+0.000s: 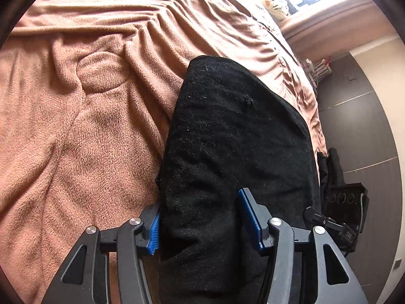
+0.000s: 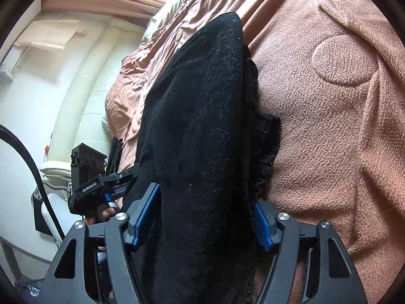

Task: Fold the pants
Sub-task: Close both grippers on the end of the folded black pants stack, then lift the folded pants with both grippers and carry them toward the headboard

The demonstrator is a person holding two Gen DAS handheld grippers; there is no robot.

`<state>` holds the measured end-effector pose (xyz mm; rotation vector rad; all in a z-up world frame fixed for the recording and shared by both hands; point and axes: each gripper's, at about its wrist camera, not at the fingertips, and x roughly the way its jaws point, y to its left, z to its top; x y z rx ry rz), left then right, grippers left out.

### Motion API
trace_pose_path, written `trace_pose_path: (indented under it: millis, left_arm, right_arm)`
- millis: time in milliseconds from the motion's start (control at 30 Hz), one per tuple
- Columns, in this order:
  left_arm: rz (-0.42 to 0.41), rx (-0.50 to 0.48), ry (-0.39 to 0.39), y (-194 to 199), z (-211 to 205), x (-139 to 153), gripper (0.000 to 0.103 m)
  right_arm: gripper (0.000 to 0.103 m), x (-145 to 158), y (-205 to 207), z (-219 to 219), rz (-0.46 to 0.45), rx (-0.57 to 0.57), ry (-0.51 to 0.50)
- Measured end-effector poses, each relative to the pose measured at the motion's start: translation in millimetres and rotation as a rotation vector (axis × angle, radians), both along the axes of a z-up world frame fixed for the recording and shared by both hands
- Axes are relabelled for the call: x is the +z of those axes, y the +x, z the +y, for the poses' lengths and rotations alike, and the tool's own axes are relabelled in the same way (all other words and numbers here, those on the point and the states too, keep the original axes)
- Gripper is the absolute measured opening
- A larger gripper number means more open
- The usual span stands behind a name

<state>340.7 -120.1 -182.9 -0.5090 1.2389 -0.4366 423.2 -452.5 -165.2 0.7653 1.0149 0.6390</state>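
Left gripper: the left gripper [image 1: 202, 221] shows at 6 o'clock in the left wrist view, its blue pads [image 1: 249, 217] standing on either side of a thick fold of the black pants [image 1: 235, 136]. Cloth fills the gap between them; the pad at 7 o'clock lies against the fabric edge, the pad at 5 o'clock sits against the top of the cloth. Whether they pinch it or merely straddle it, I cannot tell.
Right gripper: the right gripper [image 2: 205, 217] sits at 6 o'clock in the right wrist view, jaws apart with the pants [image 2: 200, 116] bunched between them. Both blue pads [image 2: 145, 215] touch the cloth, but a firm grip cannot be confirmed.
Pants: folded into a dark, thick bundle that runs from 6 o'clock up toward 12 o'clock in both views, lying on the blanket. A ruffled edge shows at 3 o'clock of the bundle in the right wrist view.
Blanket: the pinkish-brown blanket [image 1: 76, 131] covers the bed, wrinkled, with a round embossed patch [image 1: 102, 72] at 10 o'clock of the pants.
Other gripper seen: in the right wrist view the left gripper's body [image 2: 88, 177] appears at 8 o'clock, with fingers of a hand [image 2: 108, 212] under it.
Floor: dark floor [image 1: 359, 126] at 3 o'clock in the left wrist view.
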Motion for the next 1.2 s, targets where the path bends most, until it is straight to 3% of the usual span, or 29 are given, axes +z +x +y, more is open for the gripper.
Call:
trace_pose_path:
  millis: [167, 333, 767, 1200]
  left_arm:
    - [-0.033, -0.001, -0.019, -5, 4, 14, 0.041]
    - [-0.083, -0.012, 0.001, -12, 9, 34, 0.037]
    - [-0.134, 0.066, 0.024, -22, 68, 74, 0.035]
    - [-0.169, 0.203, 0.059, -29, 165, 103, 0.032]
  right_arm:
    - [0.048, 12, -6, 9, -0.052, 0.006, -0.014]
    - [0.039, 21, -17, 19, -0.089, 0.019, -0.017]
    - [0.039, 28, -14, 73, -0.151, 0.053, 0.006]
    - [0.039, 31, 17, 151, -0.190, 0.134, 0.016]
